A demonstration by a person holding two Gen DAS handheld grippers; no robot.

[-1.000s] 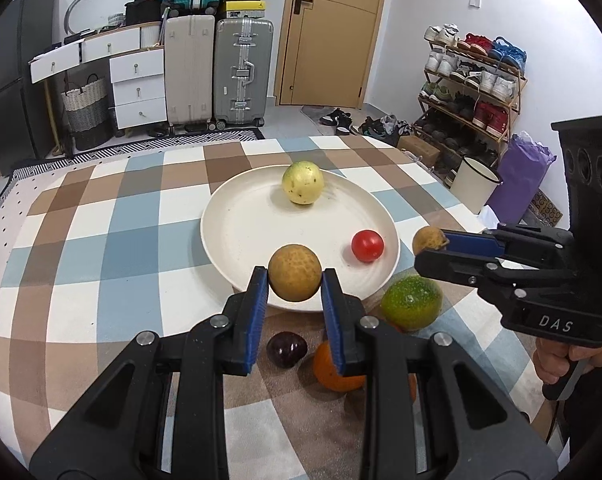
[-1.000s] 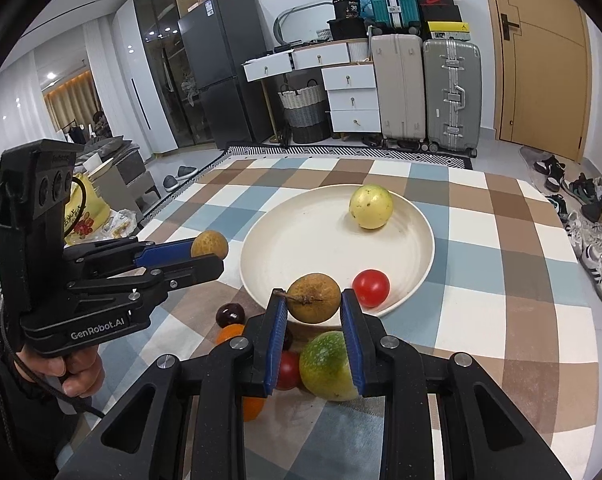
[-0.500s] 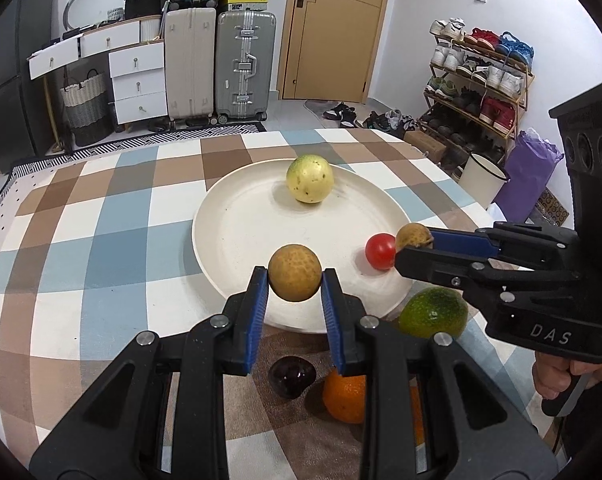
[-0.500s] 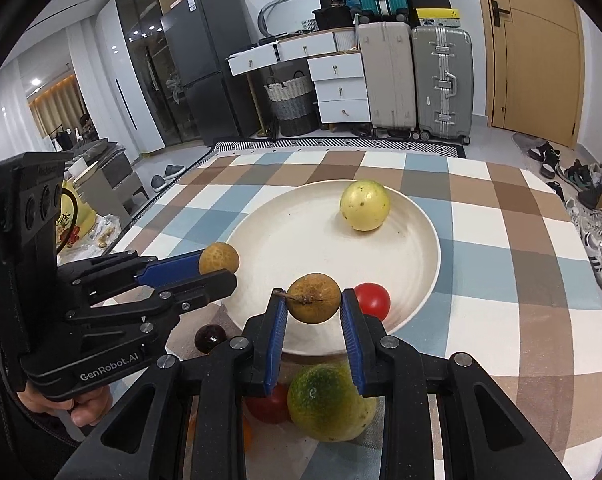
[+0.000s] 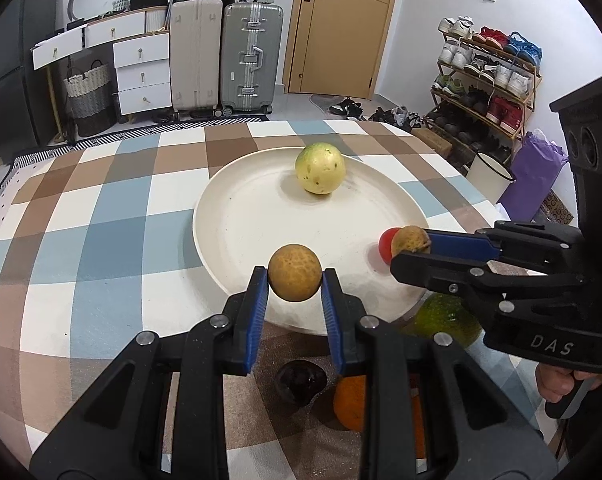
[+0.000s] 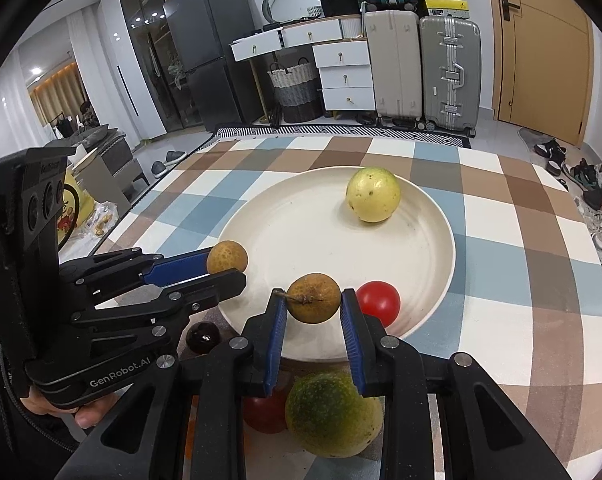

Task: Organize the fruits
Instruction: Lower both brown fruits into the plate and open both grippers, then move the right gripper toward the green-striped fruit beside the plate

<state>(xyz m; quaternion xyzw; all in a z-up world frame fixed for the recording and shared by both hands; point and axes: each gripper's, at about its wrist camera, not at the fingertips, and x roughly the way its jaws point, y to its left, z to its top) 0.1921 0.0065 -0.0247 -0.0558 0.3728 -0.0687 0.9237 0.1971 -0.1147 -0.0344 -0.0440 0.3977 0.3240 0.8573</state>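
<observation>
My left gripper is shut on a small tan round fruit held over the near rim of the cream plate. My right gripper is shut on a brown round fruit with a stem, also over the plate's near rim. On the plate lie a pale yellow-green fruit and a small red tomato. In front of the plate on the cloth sit a green-orange citrus, an orange, a dark plum and a red fruit.
The table has a checked blue, brown and white cloth. Its far edge is near suitcases and drawers. A shoe rack stands to the right. Each gripper body shows in the other's view, close beside it.
Both grippers have moved forward over the plate's near rim, each still holding its fruit. The right gripper has drawn closer to the left one and to the tomato.
</observation>
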